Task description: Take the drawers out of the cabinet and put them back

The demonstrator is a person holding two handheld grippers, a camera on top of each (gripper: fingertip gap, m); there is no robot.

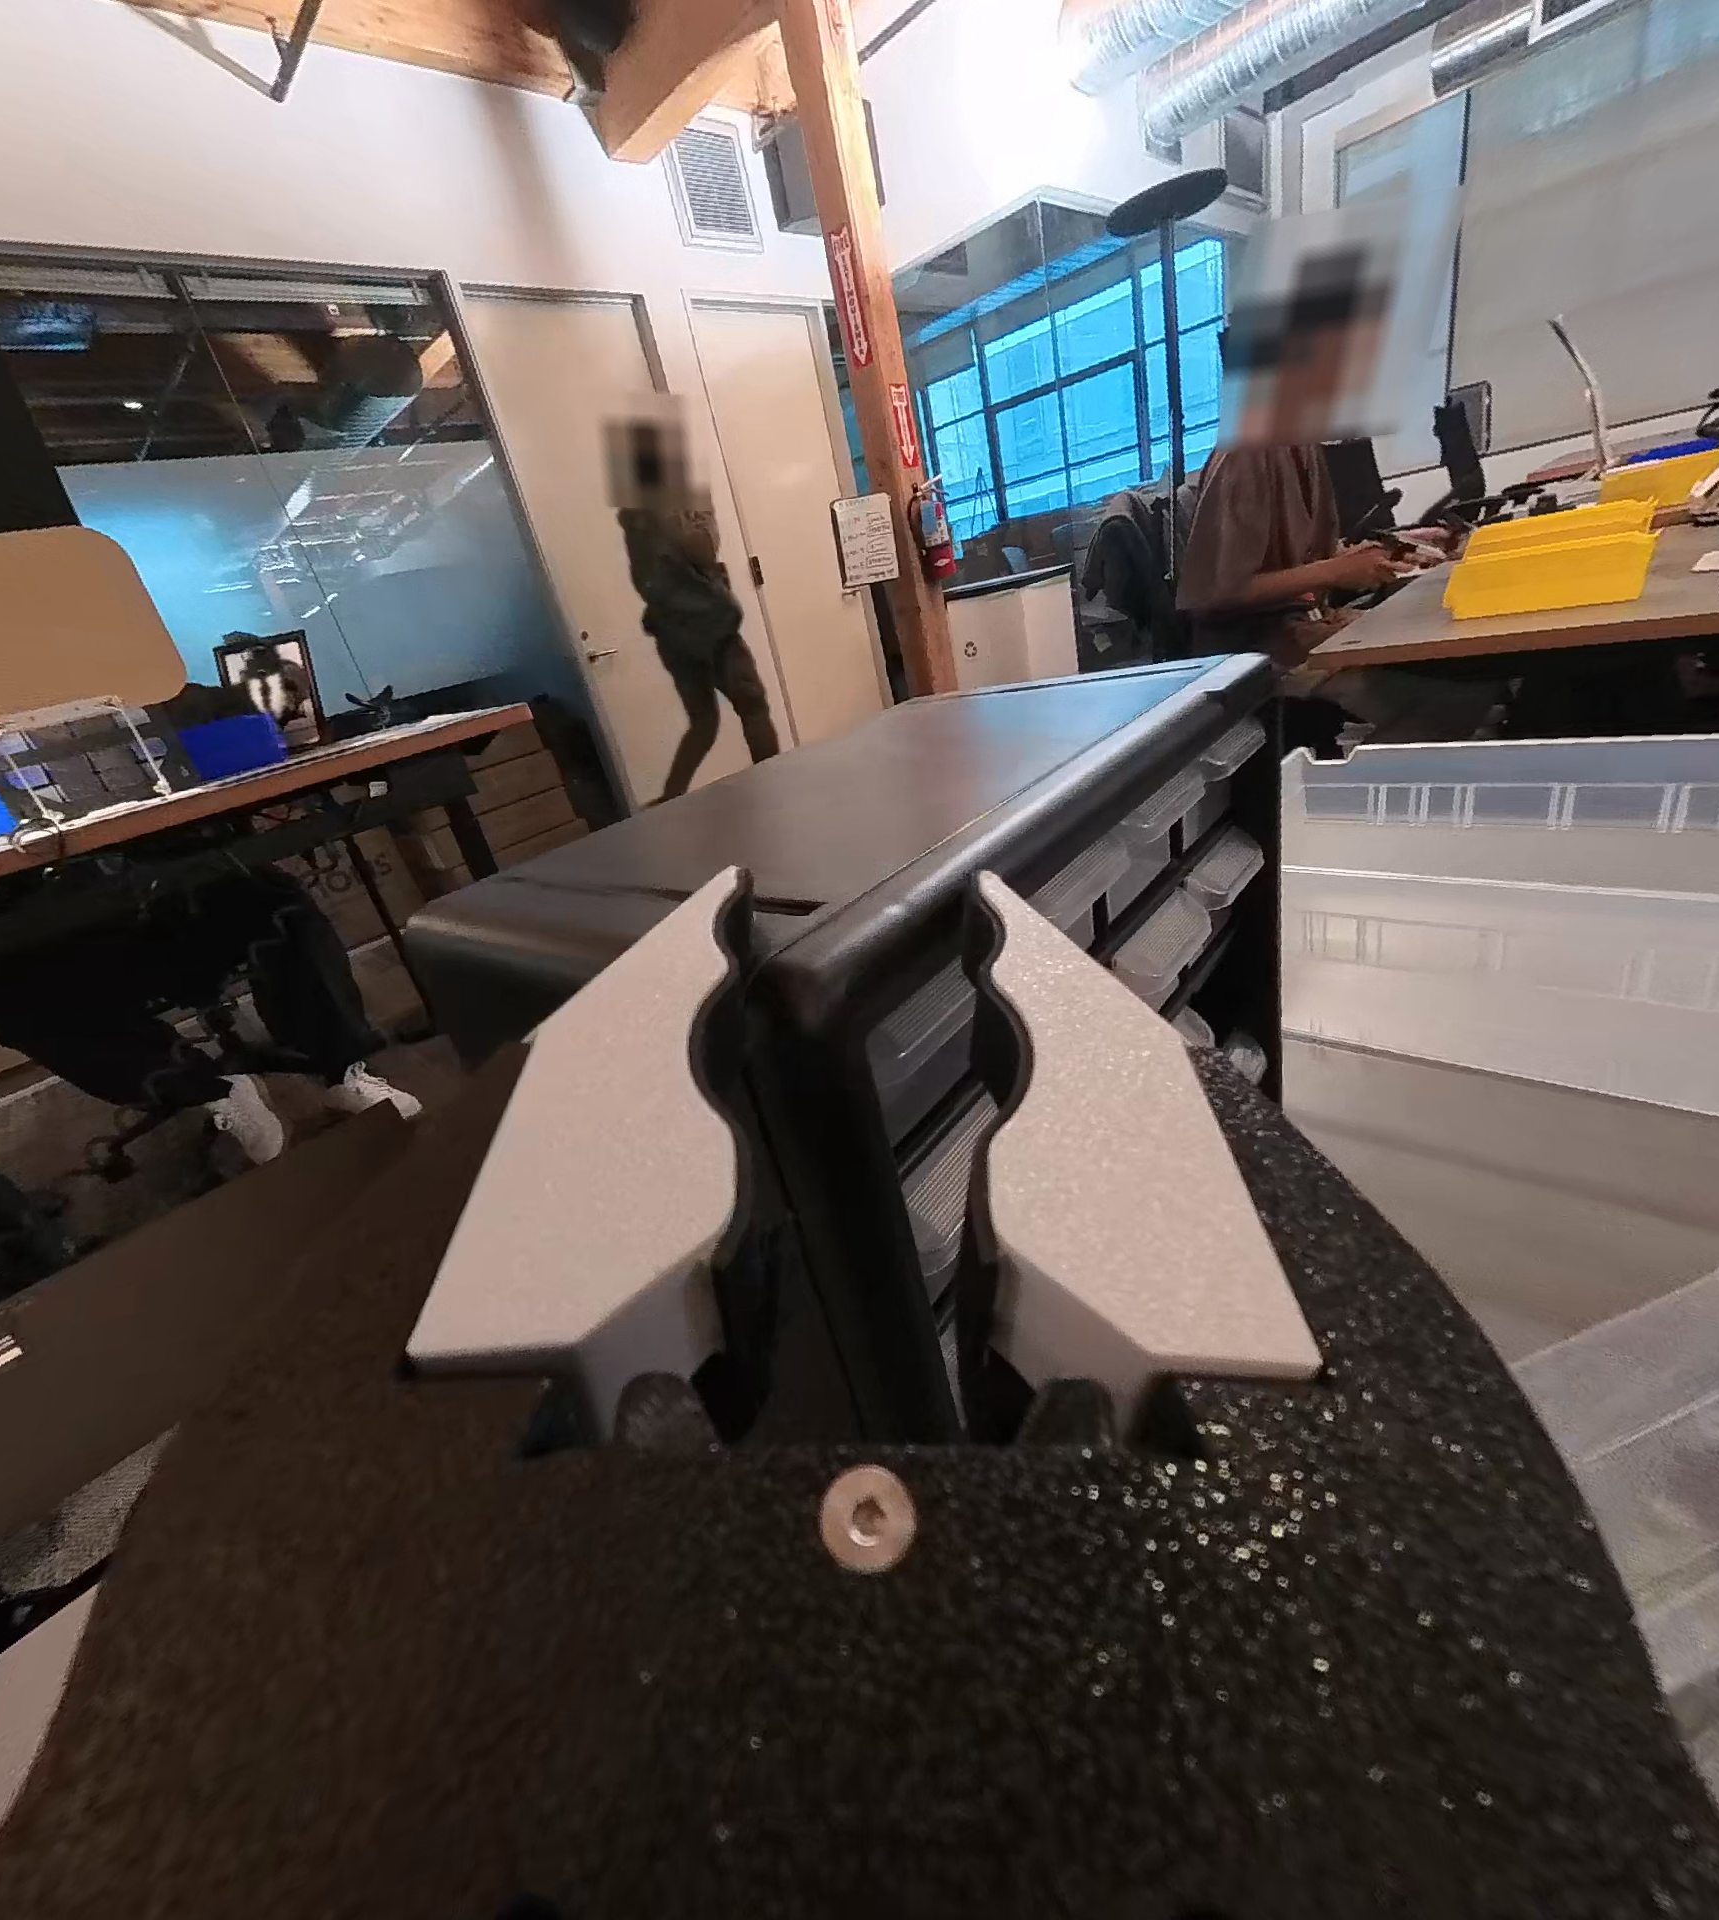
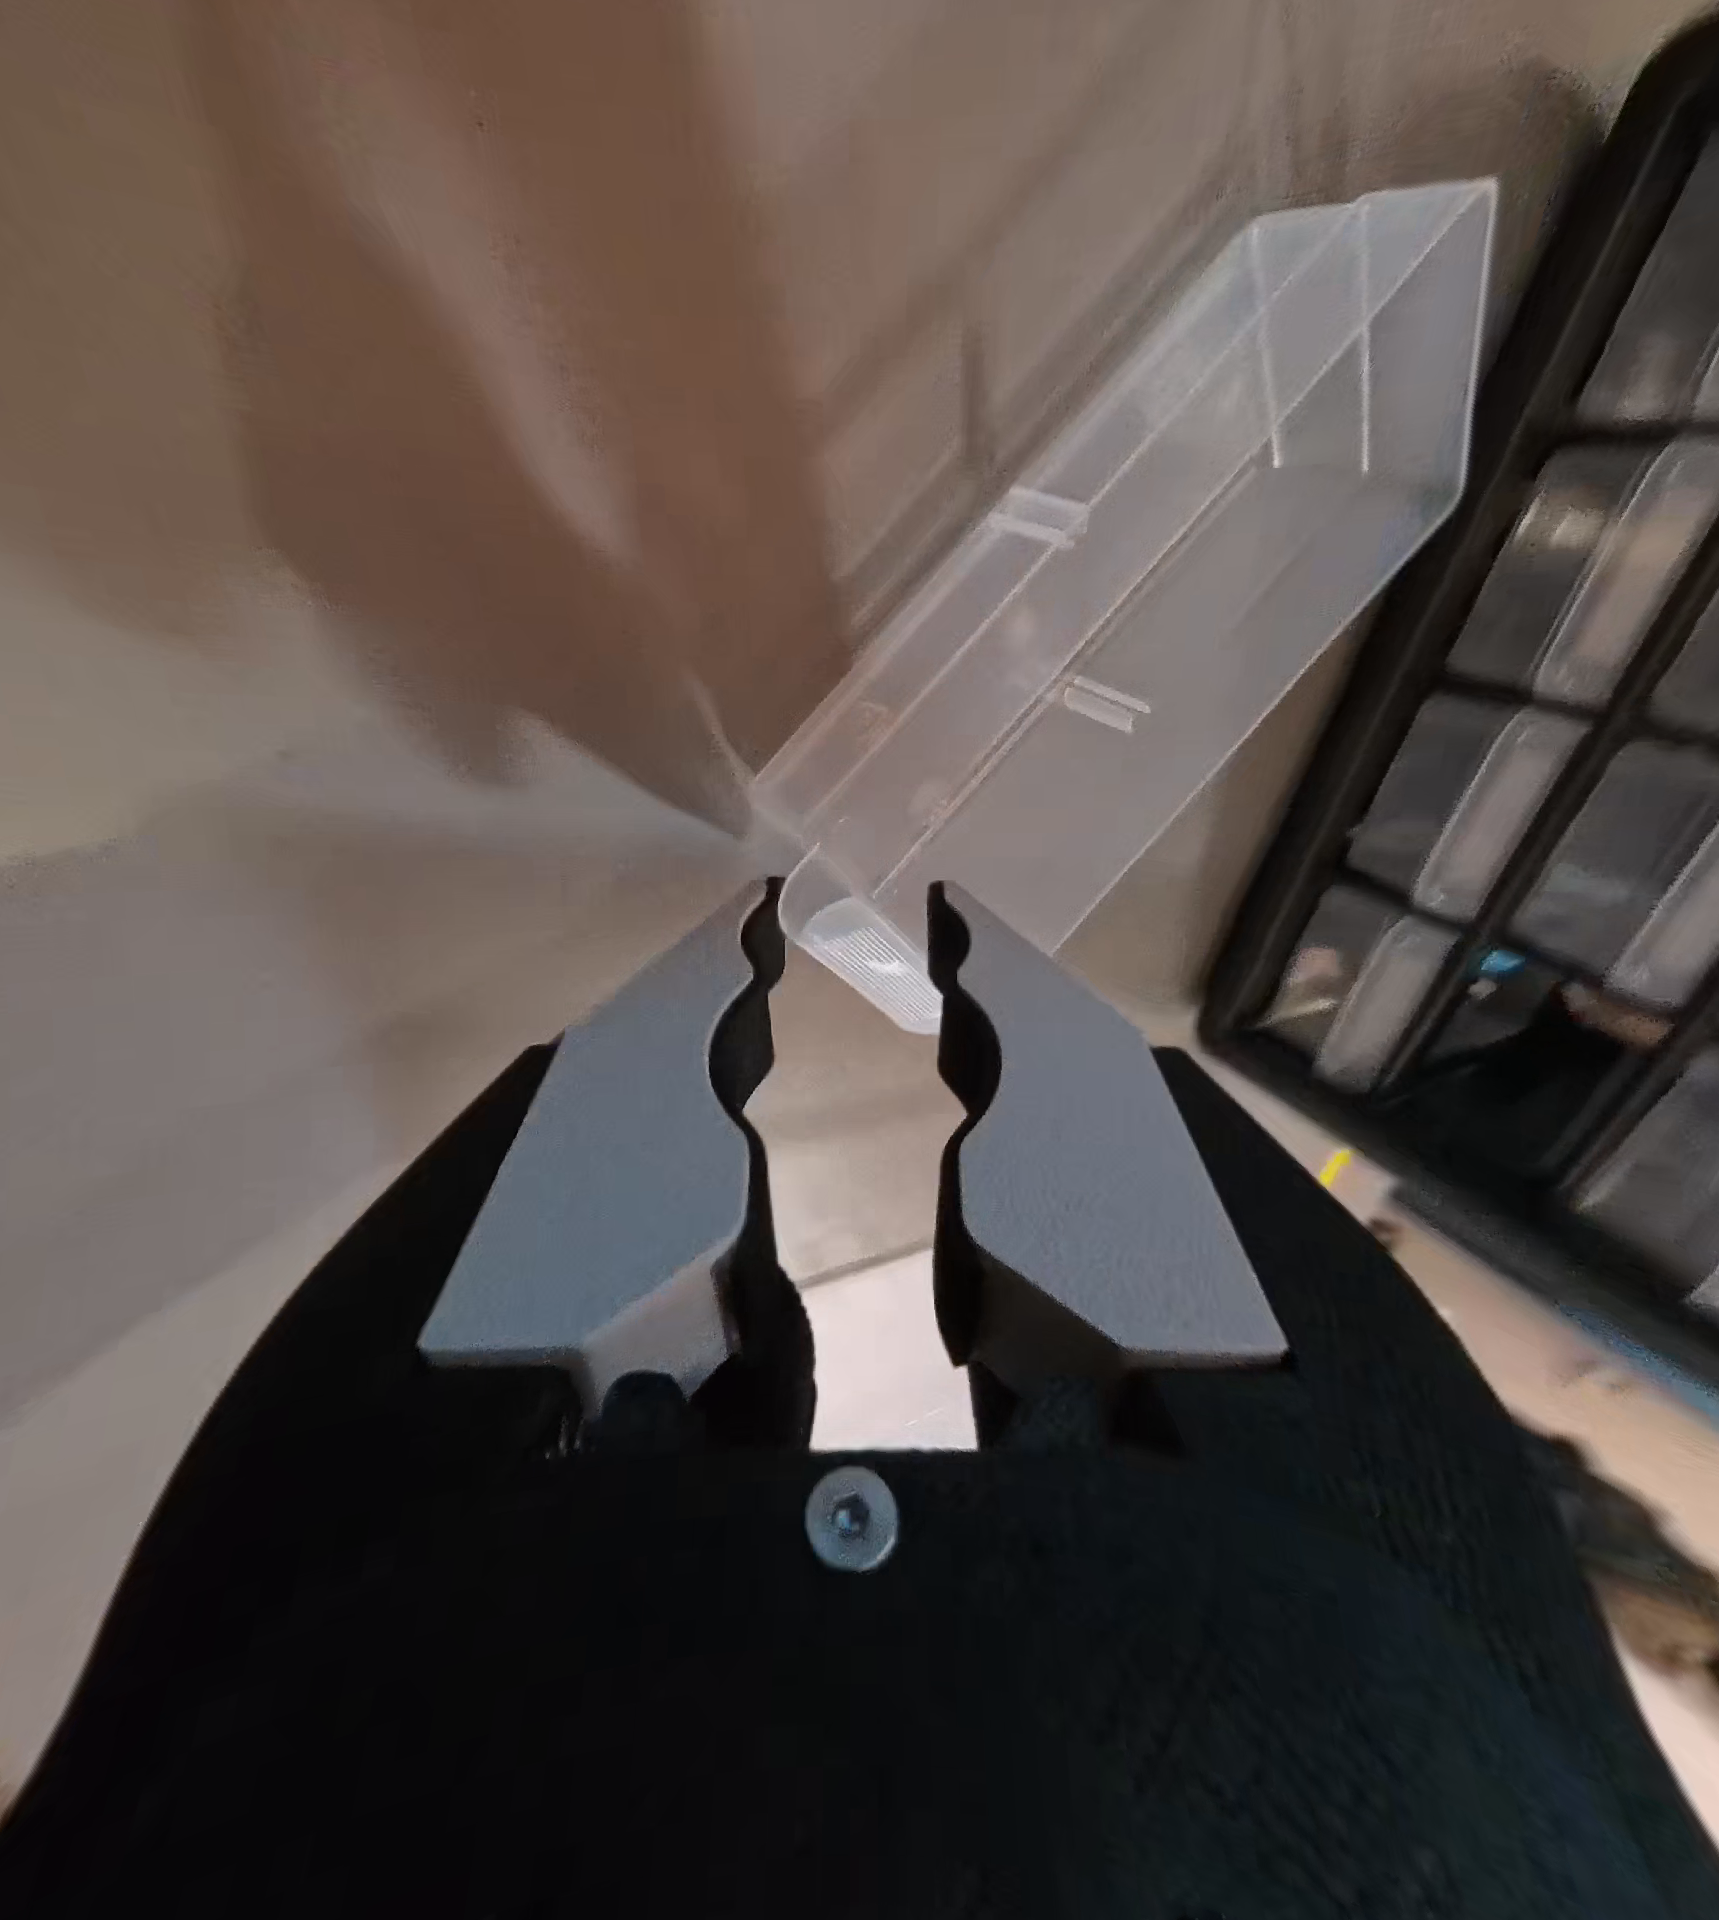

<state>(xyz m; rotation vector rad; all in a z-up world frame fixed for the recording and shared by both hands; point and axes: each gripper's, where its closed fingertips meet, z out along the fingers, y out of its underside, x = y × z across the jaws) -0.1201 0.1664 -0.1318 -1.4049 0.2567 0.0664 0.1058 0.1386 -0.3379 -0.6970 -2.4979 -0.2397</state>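
Observation:
A black cabinet (image 1: pixel 938 790) with several small clear drawers stands on the table. In the left wrist view my left gripper (image 1: pixel 860 914) is closed on the cabinet's front corner edge, one finger on each side of the black frame. In the right wrist view my right gripper (image 2: pixel 855 904) is shut on the ribbed handle of a clear plastic drawer (image 2: pixel 1146 571). The drawer is out of the cabinet and tilted, its far end pointing up to the right. The cabinet's front (image 2: pixel 1613 727) lies to the right of it. The background is blurred by motion.
A large clear plastic bin (image 1: pixel 1561 914) stands to the right of the cabinet. Another clear container (image 1: pixel 1686 1455) lies at the lower right. Yellow bins (image 1: pixel 1551 566) sit on a far desk where a person works. Another person walks at the back.

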